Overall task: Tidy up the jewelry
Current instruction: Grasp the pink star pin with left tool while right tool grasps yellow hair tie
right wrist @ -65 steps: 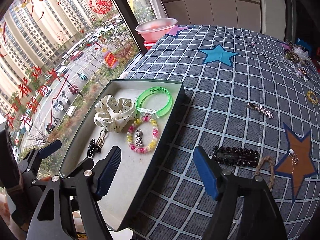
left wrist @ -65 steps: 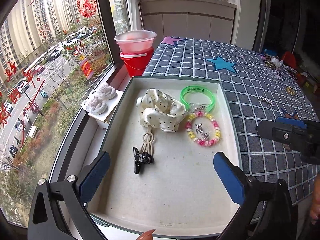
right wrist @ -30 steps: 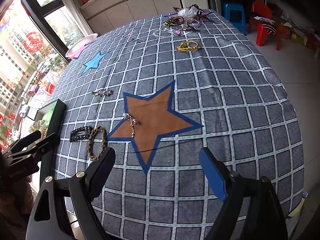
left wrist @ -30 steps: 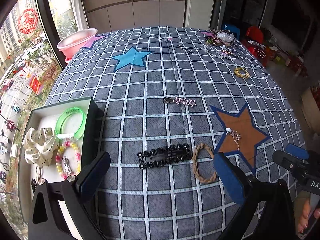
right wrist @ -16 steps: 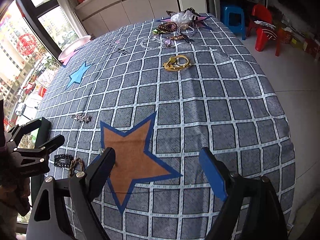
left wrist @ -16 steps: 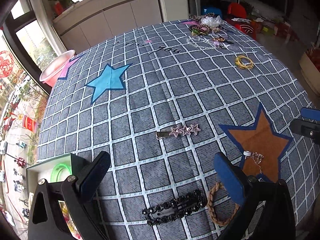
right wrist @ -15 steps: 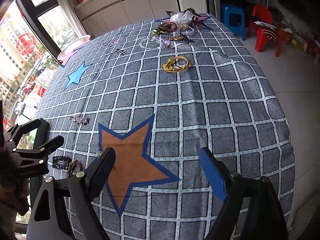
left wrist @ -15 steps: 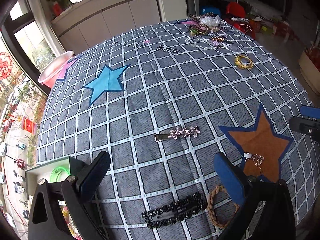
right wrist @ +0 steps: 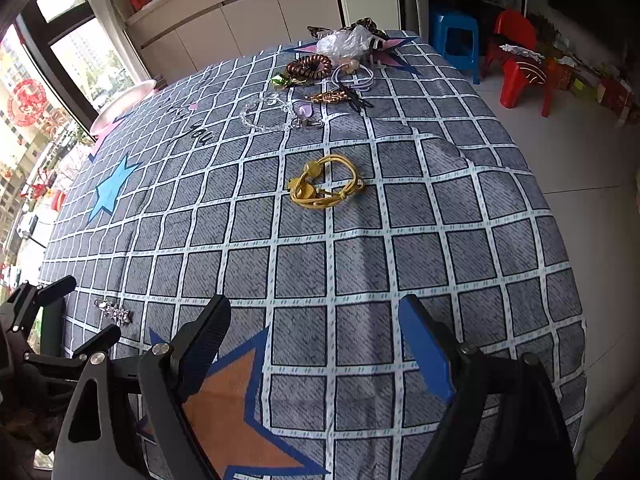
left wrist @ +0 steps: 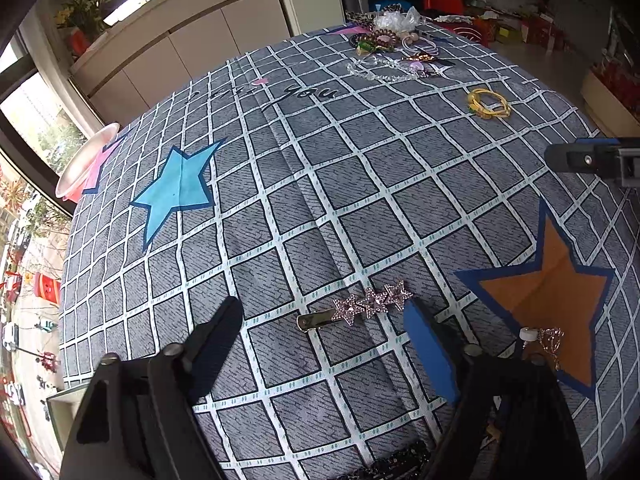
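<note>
- Left wrist view: the left gripper hangs over the checked tablecloth, its two fingers spread wide and holding nothing.
- A star hair clip, three pink stars on a gold bar, lies flat on the cloth between the fingertips, nearer the blue-padded one.
- A small chain earring rests on the orange star print, just beside that finger.
- A black beaded clip shows only partly at the lower edge, below the gripper.
- A yellow cord bracelet lies well apart toward the far right; a jewelry pile sits at the table's far end.
- A pink basin stands at the left edge by the window.
- The right gripper enters from the right edge; its state cannot be told here.
- Right wrist view: the right gripper is likewise spread wide and empty, above the cloth.
- The yellow cord bracelet lies ahead of it, well apart from the fingertips.
- The jewelry pile lies beyond, near the far edge.
- The left gripper appears at the left, open, with the star hair clip beside it.
</note>
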Demonstrator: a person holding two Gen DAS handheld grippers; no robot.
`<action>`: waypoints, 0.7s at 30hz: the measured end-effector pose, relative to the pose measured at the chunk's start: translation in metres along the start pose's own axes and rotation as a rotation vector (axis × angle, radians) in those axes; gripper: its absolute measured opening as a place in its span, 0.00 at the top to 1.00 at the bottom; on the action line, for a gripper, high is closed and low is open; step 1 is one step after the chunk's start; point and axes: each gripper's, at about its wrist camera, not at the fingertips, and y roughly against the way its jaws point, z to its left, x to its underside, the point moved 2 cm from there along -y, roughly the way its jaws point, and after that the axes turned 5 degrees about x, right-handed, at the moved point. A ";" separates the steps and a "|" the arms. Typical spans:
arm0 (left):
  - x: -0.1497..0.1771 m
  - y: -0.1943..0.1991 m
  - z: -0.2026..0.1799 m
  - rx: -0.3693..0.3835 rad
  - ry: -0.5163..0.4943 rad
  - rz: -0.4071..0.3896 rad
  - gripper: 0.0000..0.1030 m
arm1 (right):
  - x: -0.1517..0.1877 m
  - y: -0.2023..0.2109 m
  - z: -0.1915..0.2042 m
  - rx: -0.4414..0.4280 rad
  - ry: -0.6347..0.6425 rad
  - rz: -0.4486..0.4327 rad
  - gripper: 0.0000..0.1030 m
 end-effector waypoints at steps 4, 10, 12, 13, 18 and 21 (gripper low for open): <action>-0.001 -0.004 -0.001 0.020 -0.010 -0.005 0.22 | -0.009 -0.011 0.000 0.021 -0.002 0.001 0.15; -0.005 -0.005 -0.004 0.072 -0.004 -0.009 0.39 | -0.028 -0.030 -0.005 0.038 -0.055 -0.008 0.15; -0.005 -0.005 -0.005 0.096 0.006 -0.007 0.46 | -0.037 -0.036 -0.006 0.041 -0.081 -0.010 0.15; -0.005 -0.005 -0.007 0.099 0.003 -0.009 0.49 | -0.041 -0.038 -0.007 0.046 -0.089 -0.019 0.15; -0.003 -0.003 -0.015 0.096 -0.016 -0.018 0.60 | -0.059 -0.048 -0.001 0.082 -0.094 -0.045 0.15; -0.001 -0.002 -0.018 0.103 -0.018 -0.014 0.66 | -0.062 -0.053 0.007 0.121 -0.056 -0.062 0.21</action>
